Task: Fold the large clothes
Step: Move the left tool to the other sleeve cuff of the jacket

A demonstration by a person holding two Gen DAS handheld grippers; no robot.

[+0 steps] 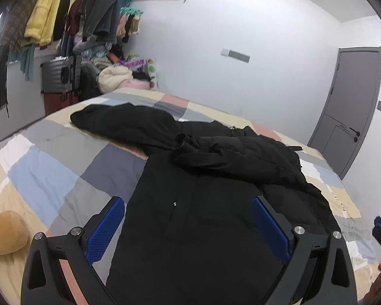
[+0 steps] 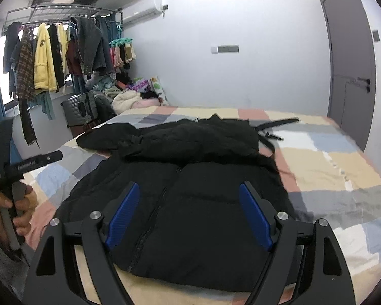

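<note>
Patchwork bedspread (image 2: 330, 162) under one black padded jacket (image 2: 190, 203), lengthwise away from camera, hem nearest. Two grippers, left (image 1: 188, 218) and right (image 2: 189, 203), both spread apart, empty.

the left gripper (image 1: 188, 203) points forward and somewhat downward, its blue-padded jaws spread wide with nothing pinched between them. the right gripper (image 2: 189, 189) is posed the same way, jaws wide apart and gripping nothing. a bare hand (image 2: 14, 207) wraps its fingers around the left gripper's handle at the right view's left edge.
</note>
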